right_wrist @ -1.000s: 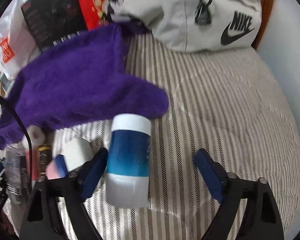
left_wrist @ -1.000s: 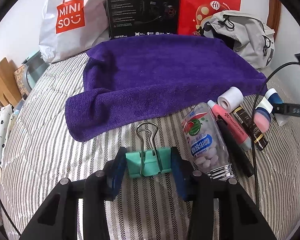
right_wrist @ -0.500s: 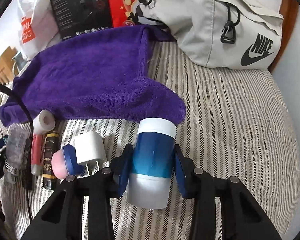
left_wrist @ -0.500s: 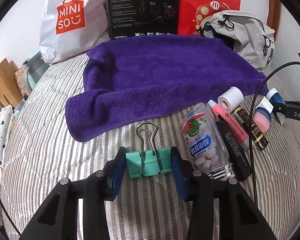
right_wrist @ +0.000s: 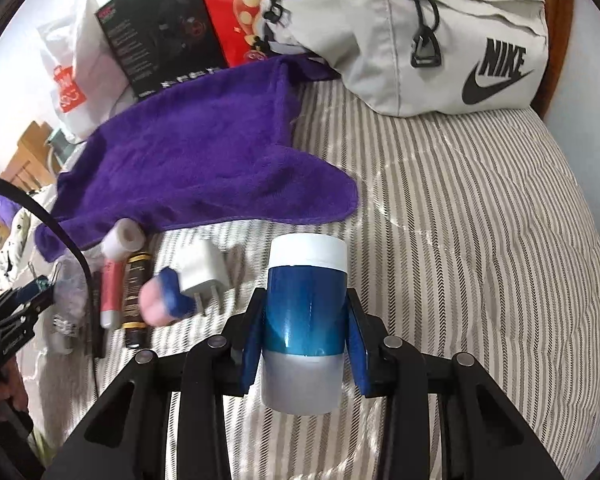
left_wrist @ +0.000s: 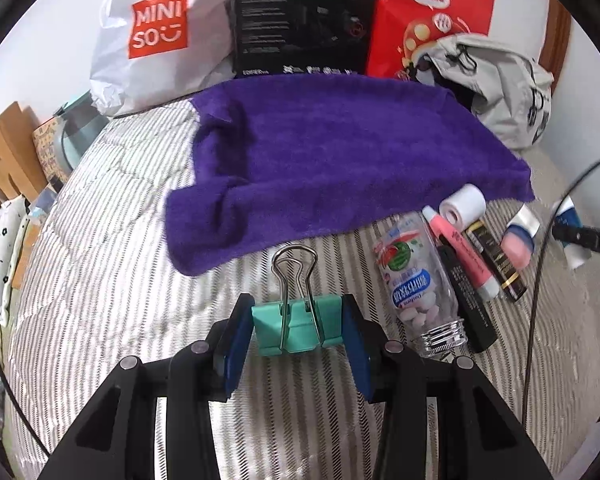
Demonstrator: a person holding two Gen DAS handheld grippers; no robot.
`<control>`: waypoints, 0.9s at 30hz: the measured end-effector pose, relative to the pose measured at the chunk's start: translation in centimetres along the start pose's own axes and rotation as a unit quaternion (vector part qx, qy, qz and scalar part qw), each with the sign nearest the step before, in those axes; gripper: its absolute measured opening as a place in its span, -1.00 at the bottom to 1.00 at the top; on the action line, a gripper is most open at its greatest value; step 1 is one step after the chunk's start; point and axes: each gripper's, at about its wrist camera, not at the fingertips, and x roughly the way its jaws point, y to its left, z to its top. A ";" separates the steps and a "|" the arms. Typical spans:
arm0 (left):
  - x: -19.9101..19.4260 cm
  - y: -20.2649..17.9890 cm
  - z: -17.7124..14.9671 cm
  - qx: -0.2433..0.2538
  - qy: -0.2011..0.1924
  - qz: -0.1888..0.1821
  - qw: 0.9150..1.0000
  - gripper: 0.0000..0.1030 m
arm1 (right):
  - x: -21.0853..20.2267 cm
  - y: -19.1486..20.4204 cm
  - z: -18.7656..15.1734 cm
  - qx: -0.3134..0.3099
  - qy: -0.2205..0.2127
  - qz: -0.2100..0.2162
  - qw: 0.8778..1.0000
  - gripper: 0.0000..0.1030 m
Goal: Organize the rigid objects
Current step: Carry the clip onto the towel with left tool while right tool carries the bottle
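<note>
My left gripper (left_wrist: pixel 296 326) is shut on a teal binder clip (left_wrist: pixel 296 324), its wire handles pointing away over the striped bed cover. To its right lies a row: a clear pill bottle (left_wrist: pixel 418 280), a black pen (left_wrist: pixel 466 300), a pink tube (left_wrist: pixel 462 250), a black-and-gold tube (left_wrist: pixel 496 258), a white roll (left_wrist: pixel 462 206) and a pink-and-blue item (left_wrist: pixel 518 242). My right gripper (right_wrist: pixel 306 322) is shut on a blue jar with a white cap (right_wrist: pixel 306 308), held above the bed cover. A white charger plug (right_wrist: pixel 202 270) lies just left of the jar.
A purple towel (left_wrist: pixel 340 160) covers the middle of the bed. Behind it stand a white shopping bag (left_wrist: pixel 160 32), a black box (left_wrist: pixel 304 16) and a red box (left_wrist: pixel 428 12). A grey backpack (right_wrist: pixel 440 28) rests at the far right. A black cable (left_wrist: pixel 540 280) hangs nearby.
My right gripper closed on the blue jar, then lifted it and carried it slightly right of the row. The left gripper kept its hold on the clip and barely moved.
</note>
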 end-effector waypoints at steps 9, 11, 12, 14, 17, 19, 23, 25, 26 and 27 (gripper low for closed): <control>-2.0 1.1 1.4 -0.009 -0.014 -0.003 1.000 -0.20 | -1.8 2.3 1.3 -0.014 -0.015 0.036 0.999 -0.29; -2.3 1.2 1.9 -0.009 -0.017 -0.003 1.000 -0.20 | -1.8 2.6 1.9 -0.015 -0.015 0.045 0.999 -0.29; -2.5 1.2 2.2 -0.010 -0.019 -0.005 1.000 -0.20 | -1.8 2.8 2.2 -0.016 -0.015 0.048 0.999 -0.29; -2.9 1.3 2.7 -0.011 -0.022 -0.007 1.000 -0.20 | -1.8 3.3 3.0 -0.020 -0.016 0.055 0.998 -0.29; -3.1 1.4 3.9 -0.010 -0.027 -0.010 1.000 -0.20 | -1.8 3.7 4.4 -0.023 -0.019 0.063 0.998 -0.29; -3.0 1.4 4.9 -0.011 -0.029 -0.012 0.999 -0.20 | -1.8 4.2 5.7 -0.026 -0.022 0.068 0.997 -0.29; -2.6 1.4 7.1 -0.011 -0.031 -0.020 0.999 -0.20 | -1.7 4.9 8.2 -0.031 -0.026 0.082 0.996 -0.29; -2.4 1.3 8.2 -0.010 -0.034 -0.022 0.999 -0.20 | -1.4 5.2 9.6 -0.032 -0.031 0.089 0.995 -0.29; -2.1 1.2 9.0 -0.009 -0.034 -0.023 0.999 -0.20 | -1.1 5.3 10.4 -0.031 -0.031 0.093 0.995 -0.29; -1.8 1.2 9.5 -0.008 -0.035 -0.024 0.999 -0.20 | -0.8 5.4 10.9 -0.032 -0.030 0.094 0.995 -0.29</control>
